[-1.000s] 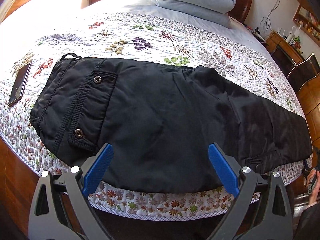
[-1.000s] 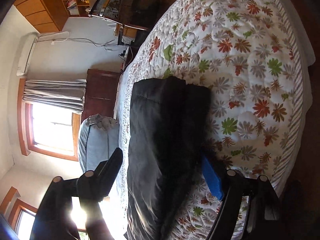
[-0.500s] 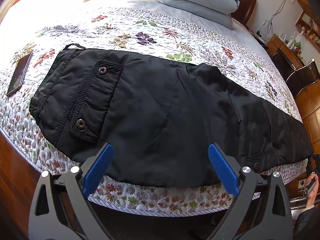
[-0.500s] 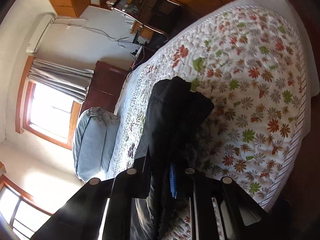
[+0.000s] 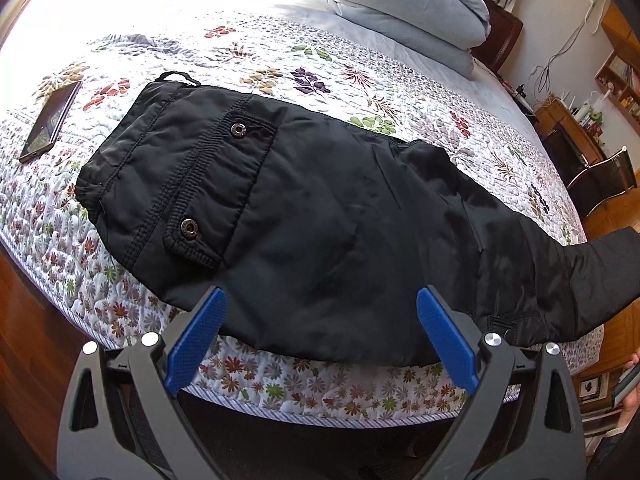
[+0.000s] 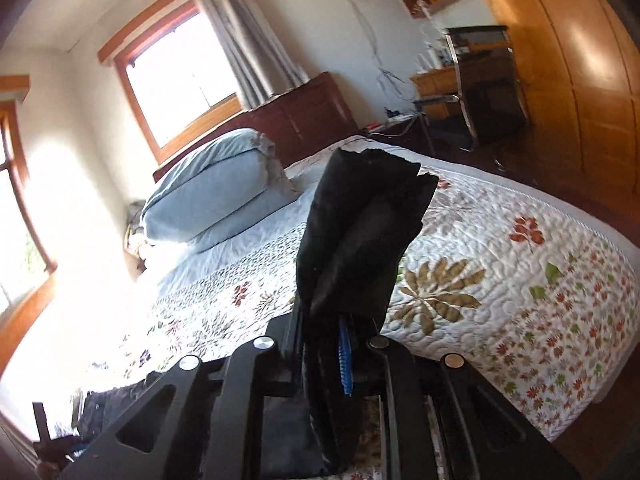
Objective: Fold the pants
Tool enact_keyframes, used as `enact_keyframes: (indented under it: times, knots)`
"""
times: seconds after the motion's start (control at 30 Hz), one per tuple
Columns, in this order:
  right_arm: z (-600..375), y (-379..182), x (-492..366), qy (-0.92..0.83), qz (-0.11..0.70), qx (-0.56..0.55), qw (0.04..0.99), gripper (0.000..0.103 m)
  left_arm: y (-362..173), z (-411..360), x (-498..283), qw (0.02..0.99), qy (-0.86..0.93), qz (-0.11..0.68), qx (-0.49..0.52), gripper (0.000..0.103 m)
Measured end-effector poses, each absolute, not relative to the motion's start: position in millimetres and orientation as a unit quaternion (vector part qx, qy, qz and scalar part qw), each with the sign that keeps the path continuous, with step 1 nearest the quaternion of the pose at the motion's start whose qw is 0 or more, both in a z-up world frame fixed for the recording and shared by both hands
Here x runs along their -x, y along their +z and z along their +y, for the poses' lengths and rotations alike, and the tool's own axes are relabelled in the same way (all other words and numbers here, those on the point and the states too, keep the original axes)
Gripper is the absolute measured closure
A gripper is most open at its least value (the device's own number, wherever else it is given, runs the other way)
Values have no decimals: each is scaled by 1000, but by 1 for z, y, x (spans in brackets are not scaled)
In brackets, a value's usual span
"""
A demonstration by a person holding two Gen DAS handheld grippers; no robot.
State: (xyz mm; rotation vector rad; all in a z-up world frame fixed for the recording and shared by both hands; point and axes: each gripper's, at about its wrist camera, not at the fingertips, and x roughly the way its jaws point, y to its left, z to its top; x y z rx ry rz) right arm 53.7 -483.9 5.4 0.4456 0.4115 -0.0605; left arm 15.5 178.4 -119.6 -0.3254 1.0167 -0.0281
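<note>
The pants are spread across the bed, their cuff end raised in the clamped right claw. The thick fabric could be dragged off the bed edge or slipped from the pads, since the wide-open, empty left claw pins nothing.

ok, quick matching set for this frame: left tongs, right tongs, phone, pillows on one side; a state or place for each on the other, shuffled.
Things:
1. left tongs
2. right tongs
3. phone
4. pillows

States or places:
A. stacked at the head of the bed
B. shut on the black pants' leg end, lifted off the quilt
C. open, nothing between the pads, at the near edge of the pants
D. flat on the quilt beside the waistband

Pairs: 1-C, 2-B, 3-D, 4-A
</note>
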Motion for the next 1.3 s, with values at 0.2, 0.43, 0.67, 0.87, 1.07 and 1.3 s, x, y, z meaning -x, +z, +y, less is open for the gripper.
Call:
enact_keyframes:
  times: [0.2,0.43,0.67,0.87,1.07,1.3]
  knots:
    - [-410,-1,-63,51,245,-127,960,88,-117,185,-12,863,-10,477,165,7]
    - [-329,-43,-76,126,324,-55,936,88,-114,186,-10,868,-11,469,162,7]
    - [-289,-107,-92,143,403,-13,904,86,-117,189,-6,866,-9,469,172,7]
    - [-286,-111,-83,163,420,-3,893,55,-120,192,-4,864,-9,469,185,7]
    - [-284,-76,-65,253,367,-88,891,41,-125,192,-4,860,-13,471,195,7]
    - [-282,-95,-100,239,404,-152,870,42,-128,194,-1,857,-19,470,212,7]
